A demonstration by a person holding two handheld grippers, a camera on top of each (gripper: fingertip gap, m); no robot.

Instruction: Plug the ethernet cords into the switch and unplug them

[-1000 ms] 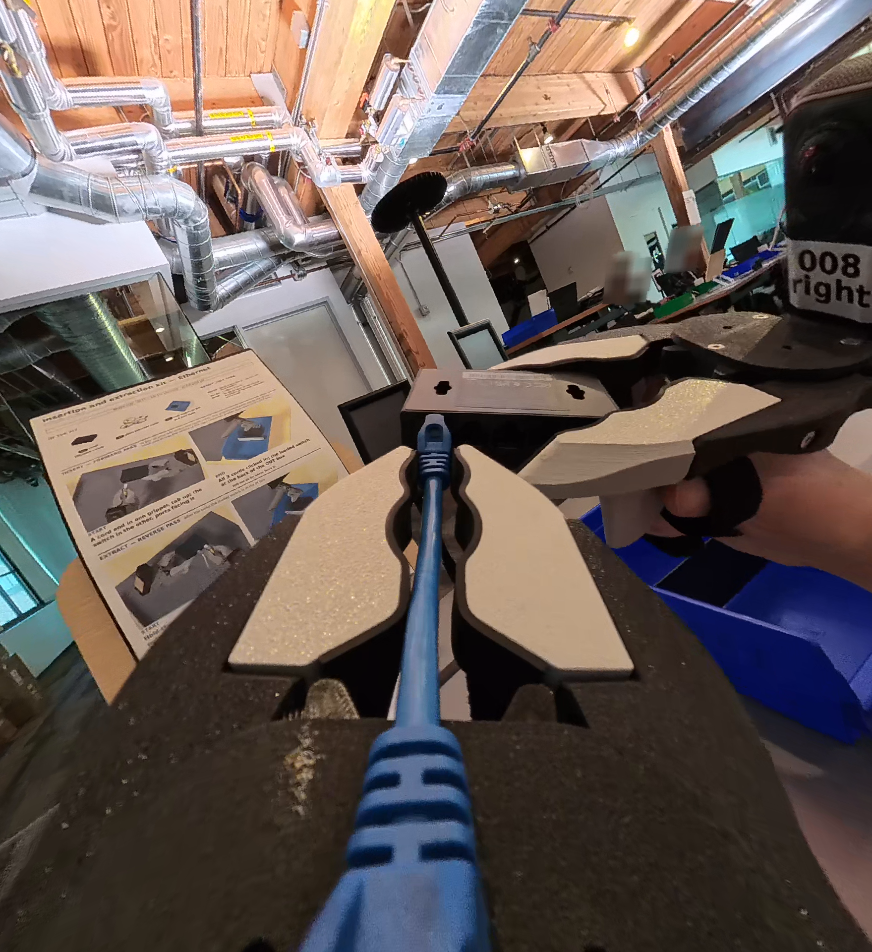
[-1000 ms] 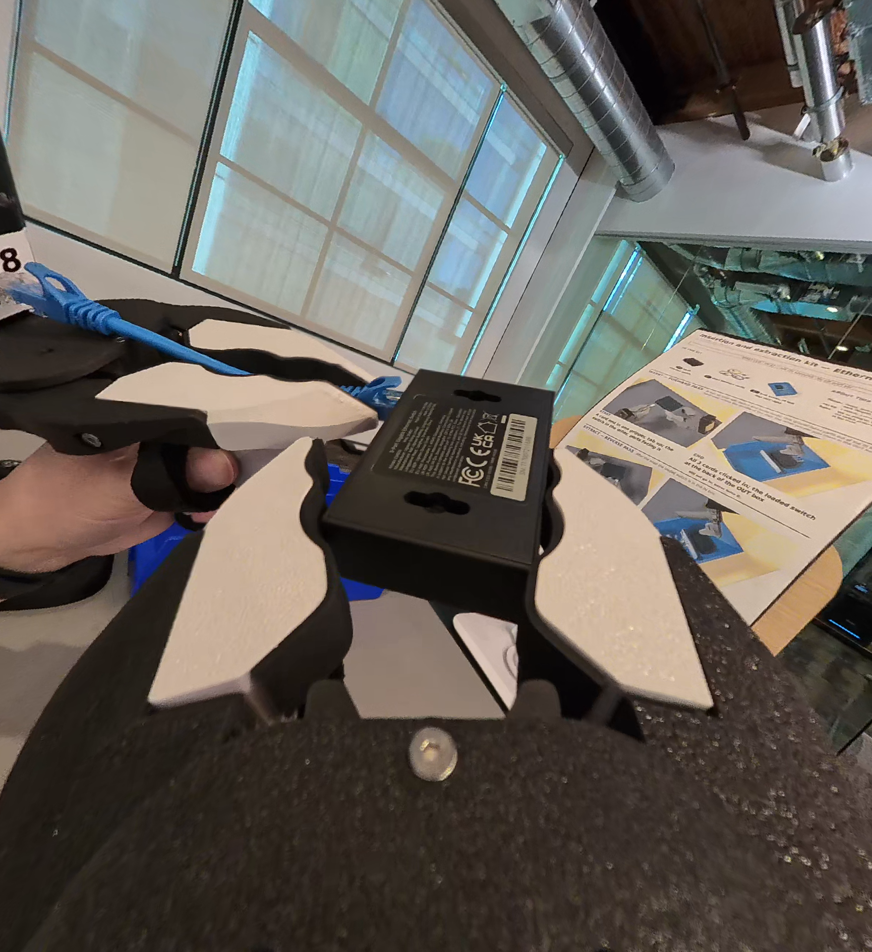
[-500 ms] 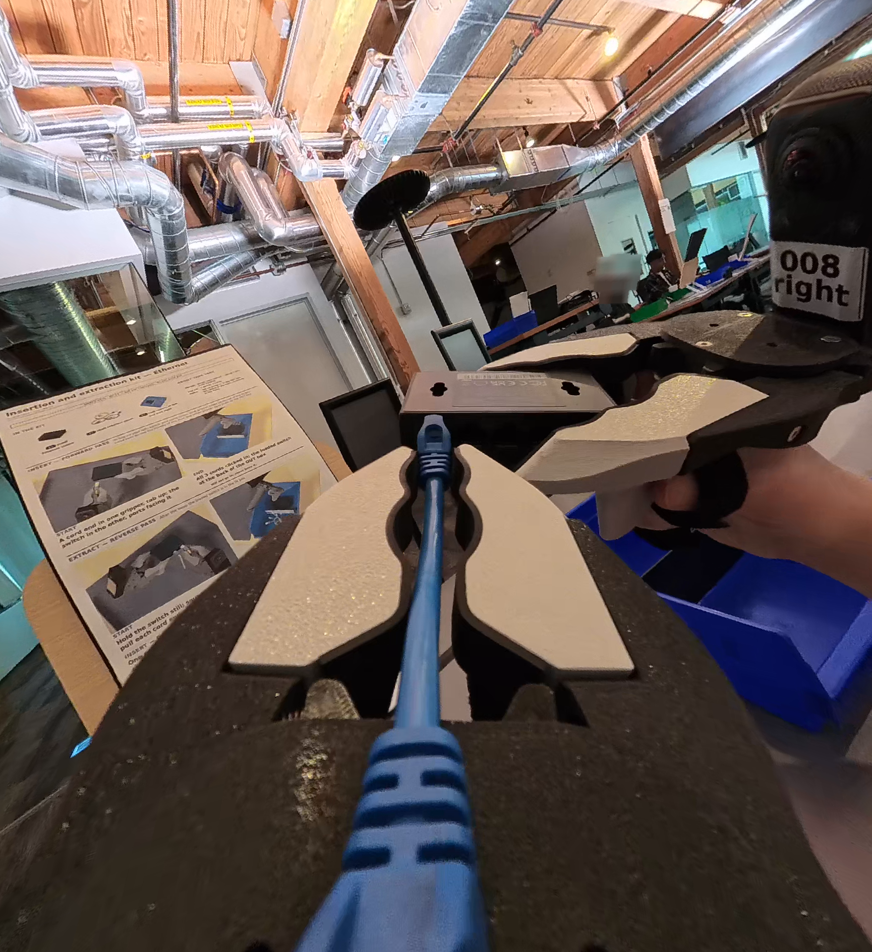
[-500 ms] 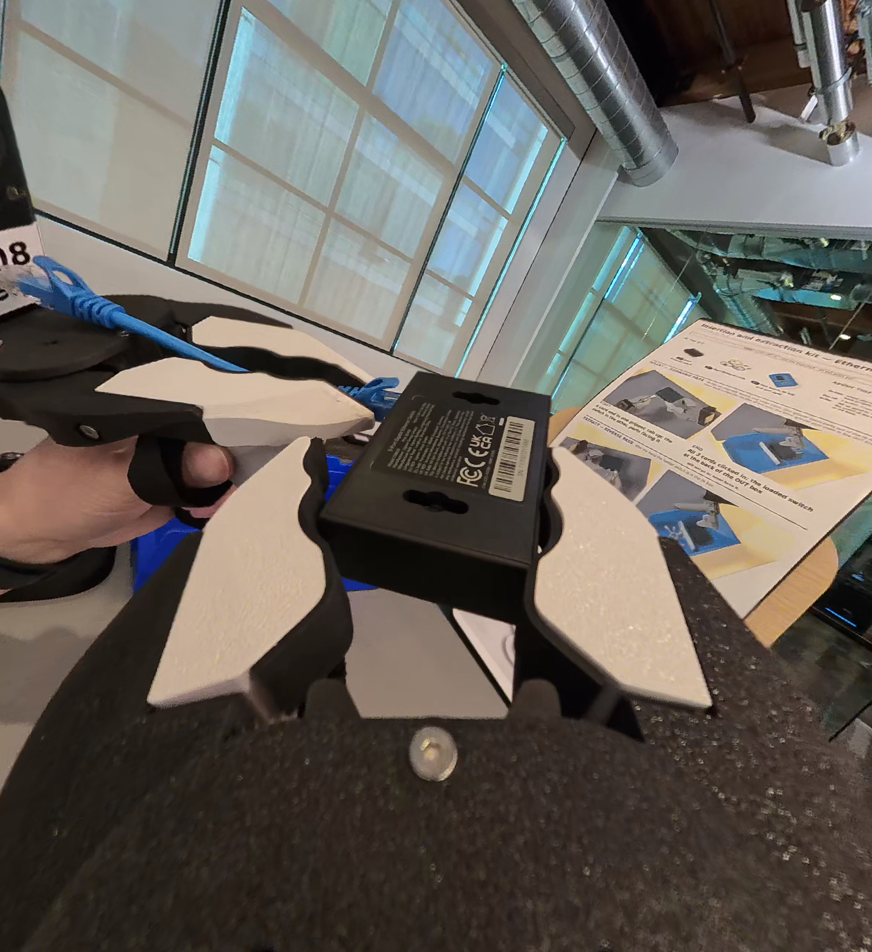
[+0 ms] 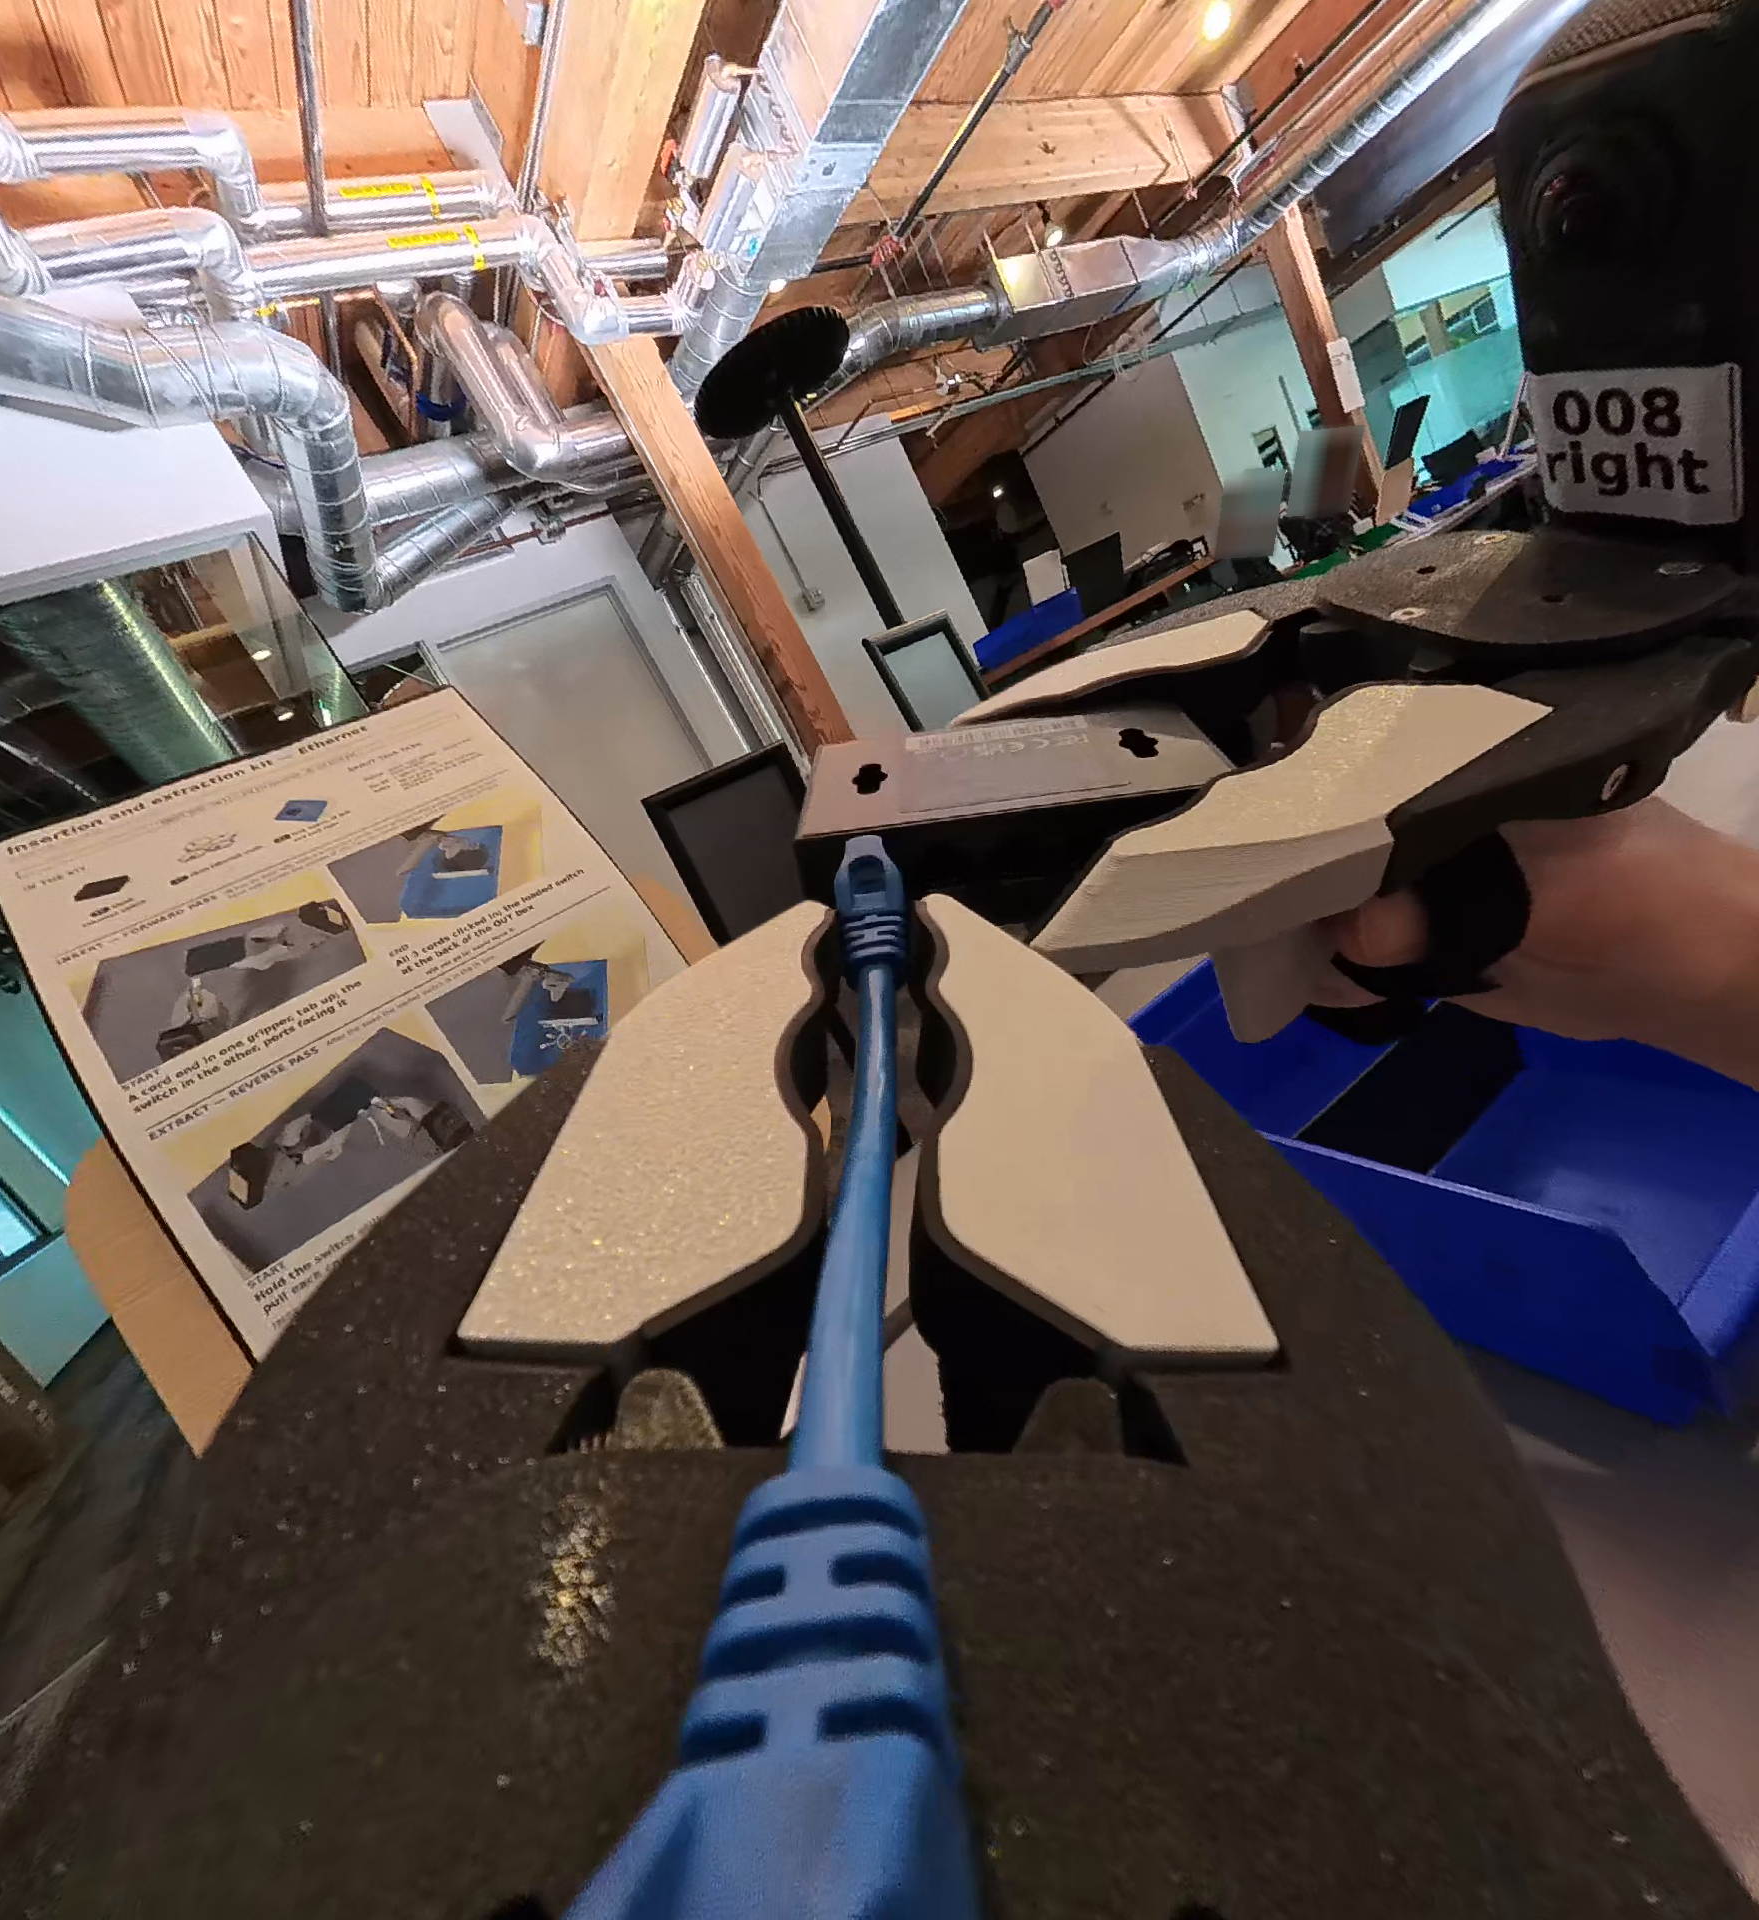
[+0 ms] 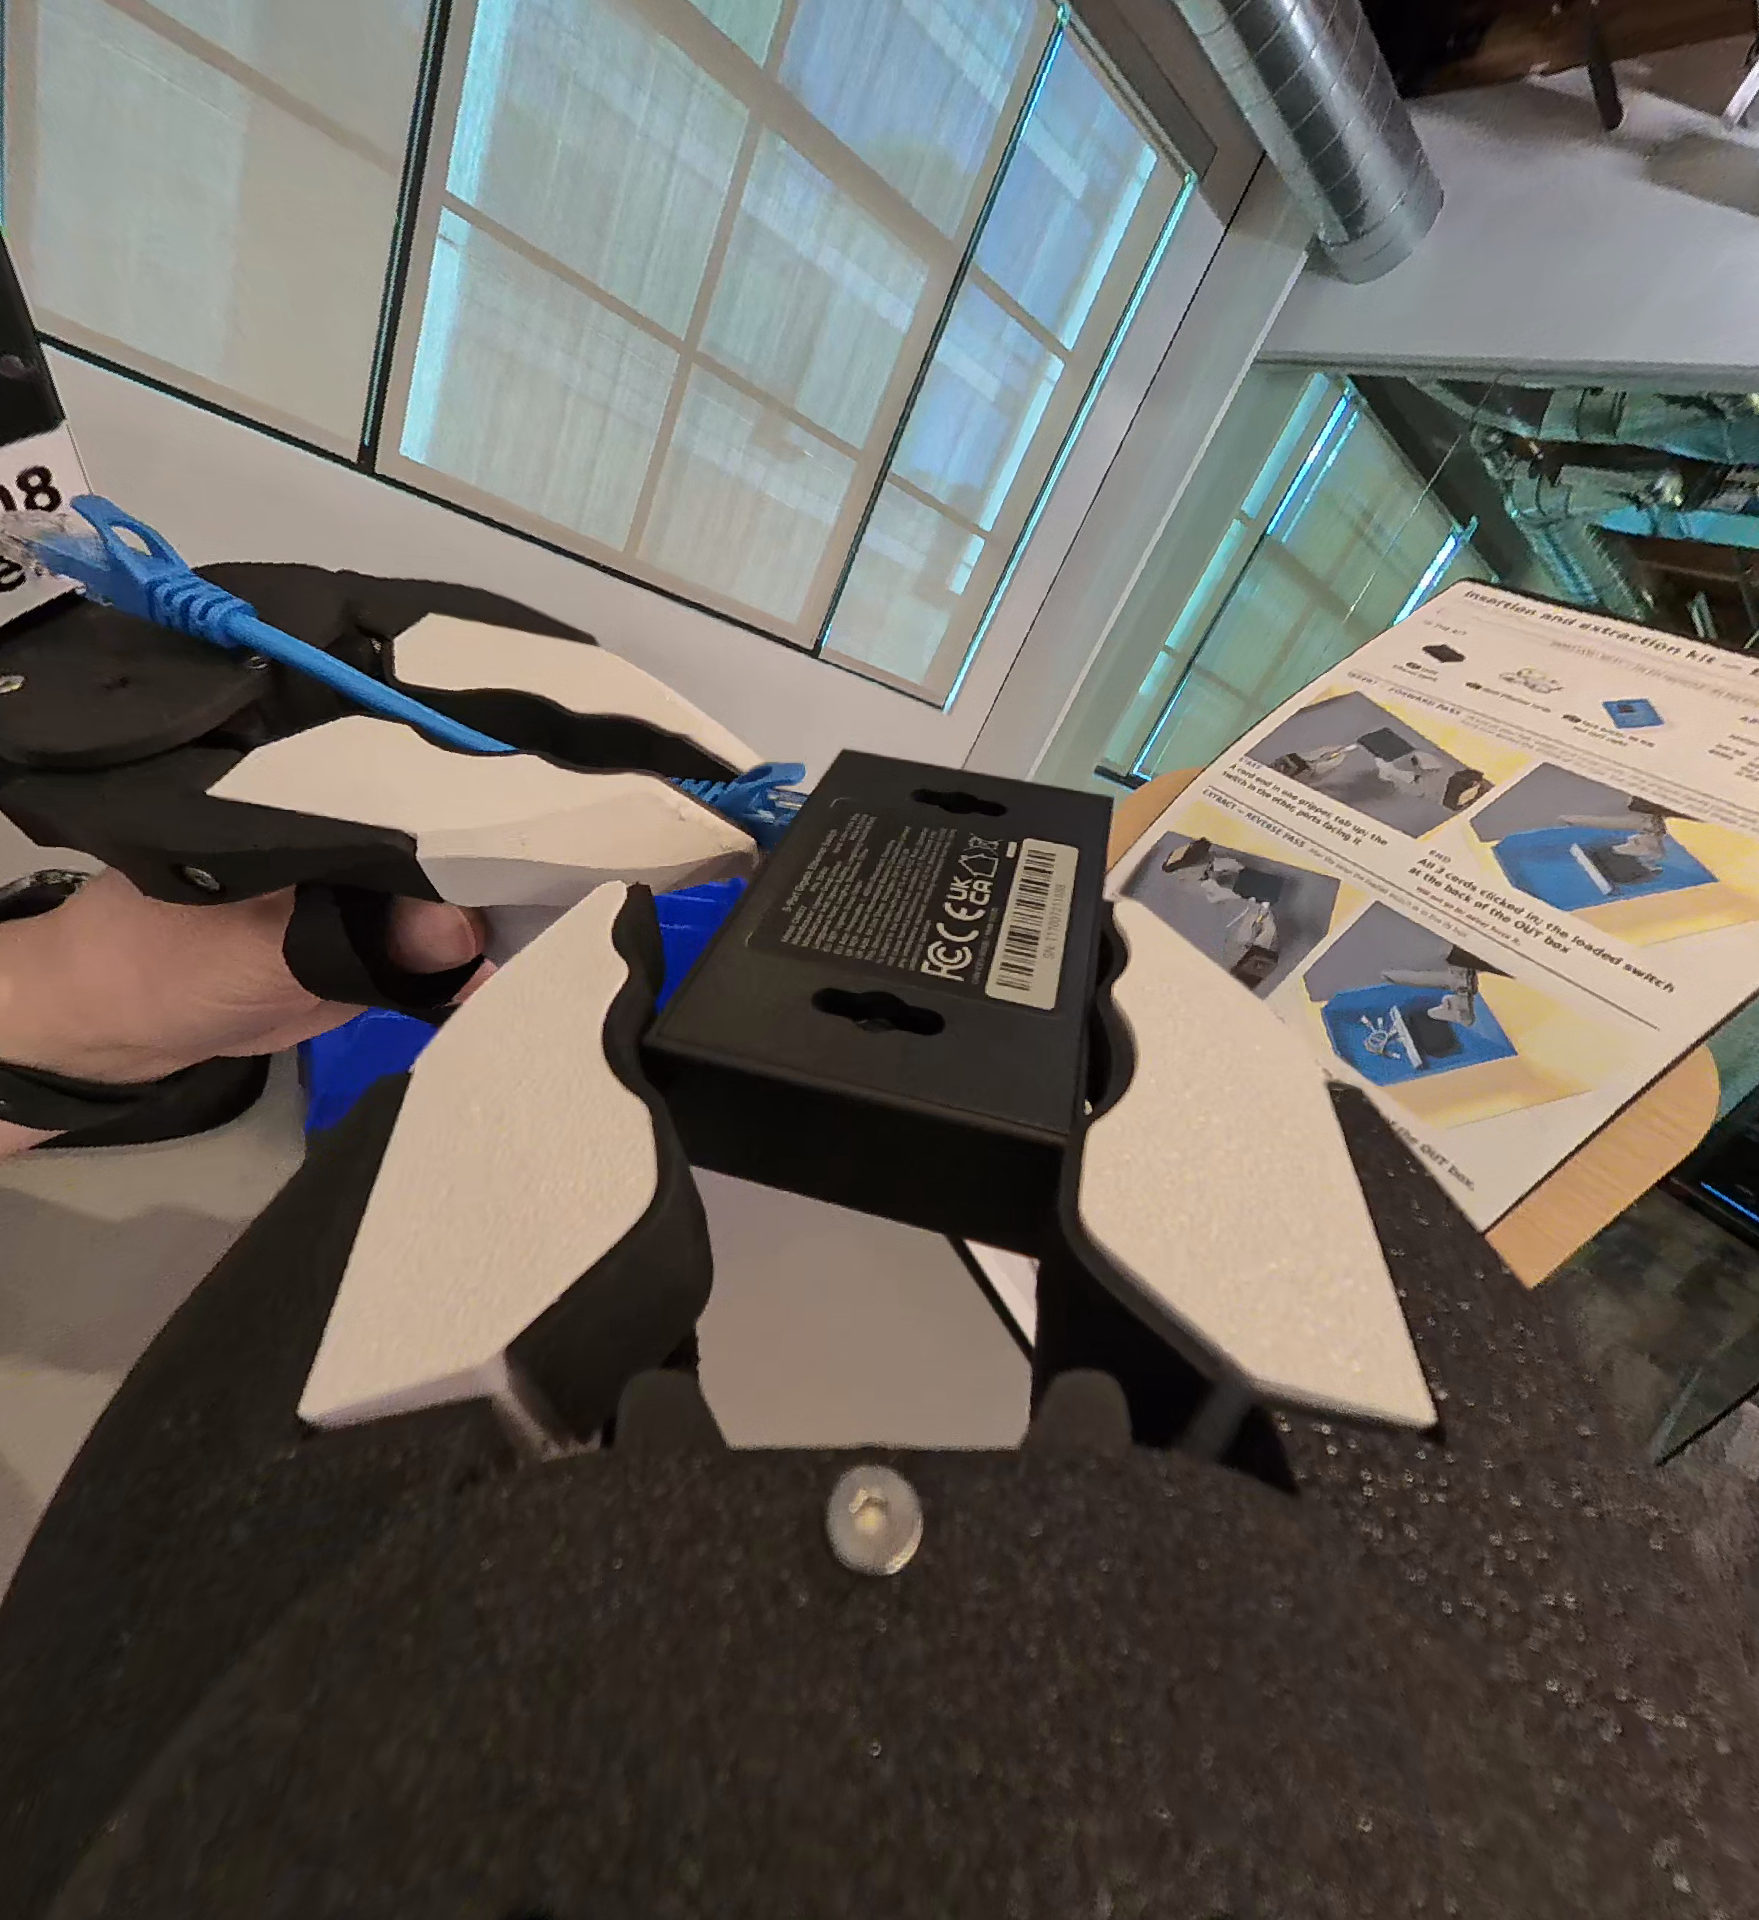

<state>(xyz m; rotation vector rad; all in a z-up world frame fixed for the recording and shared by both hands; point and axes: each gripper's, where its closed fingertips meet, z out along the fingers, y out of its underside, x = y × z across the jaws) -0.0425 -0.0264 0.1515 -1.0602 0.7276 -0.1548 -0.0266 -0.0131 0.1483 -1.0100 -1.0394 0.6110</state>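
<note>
Ethernet cord (image 5: 862, 1101) plug meets switch (image 6: 916, 935), both clamped

A wooden plank ceiling (image 5: 1010, 156) with heavy beams carries silver ducts (image 5: 179, 364) and small lit lamps, a large gridded window (image 6: 646, 312) fills a white wall with daylight, glass partitions (image 6: 1374, 582) stand beside it, and desks with monitors (image 5: 1166, 582) sit far back.

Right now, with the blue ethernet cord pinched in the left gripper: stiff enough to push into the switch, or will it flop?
Probably stiff enough: the blue ethernet cord is short and runs straight through the left gripper. Only the booted plug sticks out, so buckling seems unlikely. It may twist sideways against the switch.
</note>
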